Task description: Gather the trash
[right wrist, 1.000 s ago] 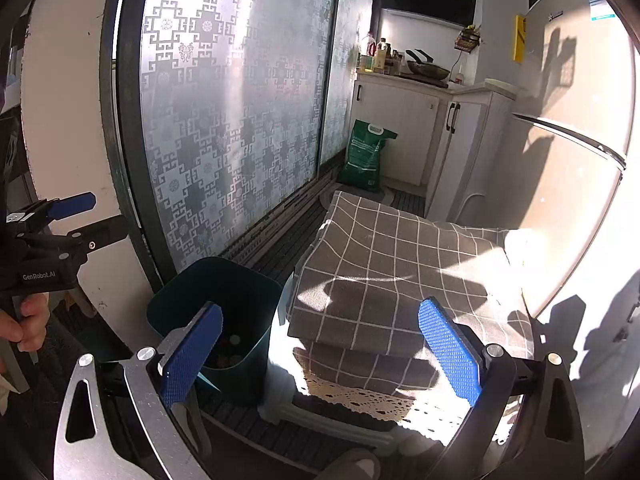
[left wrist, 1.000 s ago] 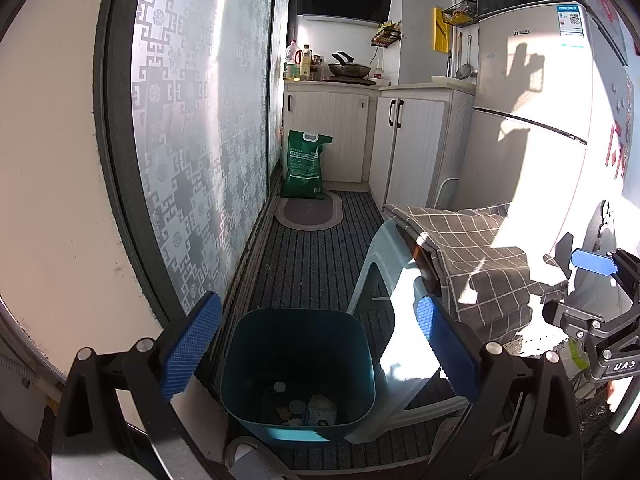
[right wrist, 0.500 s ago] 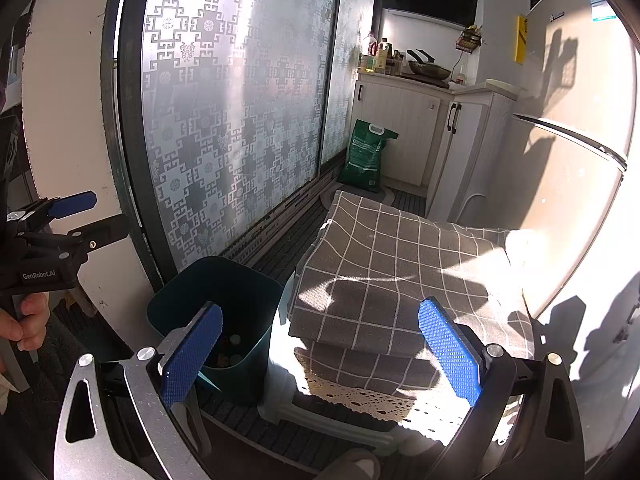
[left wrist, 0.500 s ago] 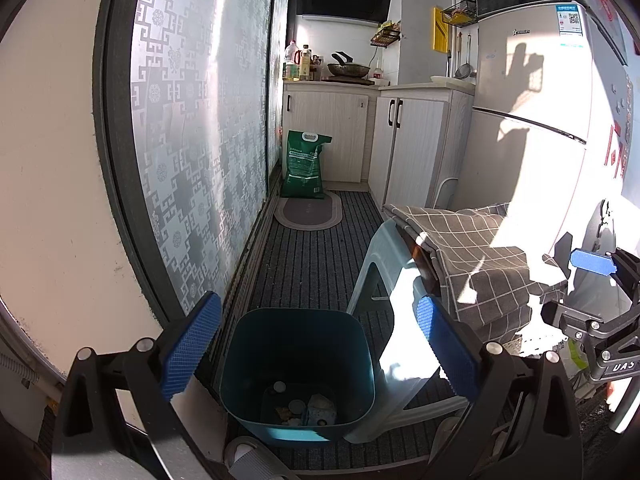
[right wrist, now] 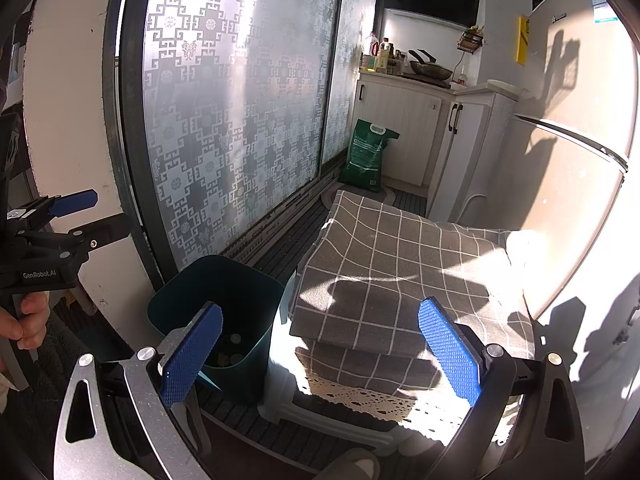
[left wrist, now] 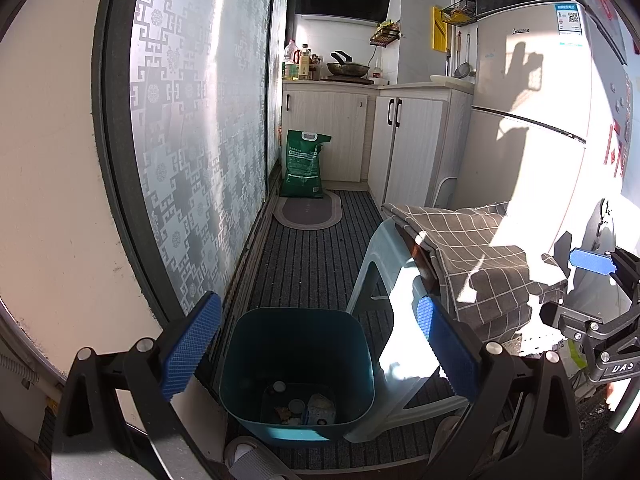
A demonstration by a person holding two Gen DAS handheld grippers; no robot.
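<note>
Sunlit and narrow, the kitchen runs away from you along a striped floor mat (left wrist: 320,256), with a frosted sliding door (left wrist: 200,128) on the left and a fridge (left wrist: 532,128) on the right.

From your left wrist view, your left gripper (left wrist: 316,344) hangs over a teal bin (left wrist: 296,364) with its jaws spread wide and nothing between them. Trash (left wrist: 304,406) lies at the bottom of that bin: a few round caps and a crumpled wrapper, too small to name further. Just right of the bin stands a pale plastic stool (left wrist: 396,280), and a checked cloth (left wrist: 476,248) drapes over the low table beside it. Far down the mat, a green bag (left wrist: 304,164) leans against white cabinets (left wrist: 400,136), with an oval rug (left wrist: 308,212) in front. Your right gripper (left wrist: 588,300) shows at the right edge; from here you cannot tell how its jaws stand.

From your right wrist view, your right gripper (right wrist: 320,352) has its blue pads (right wrist: 448,352) well apart and holds nothing. It points at the checked cloth (right wrist: 400,264), whose lace trim hangs at the near edge. The bin (right wrist: 216,292) sits at the near left, beside the stool, with small scraps (right wrist: 230,354) visible inside. At the left edge, your hand (right wrist: 24,316) grips the handle of the left gripper (right wrist: 68,216). The green bag (right wrist: 368,156) stands far off by the cabinets (right wrist: 416,128).
</note>
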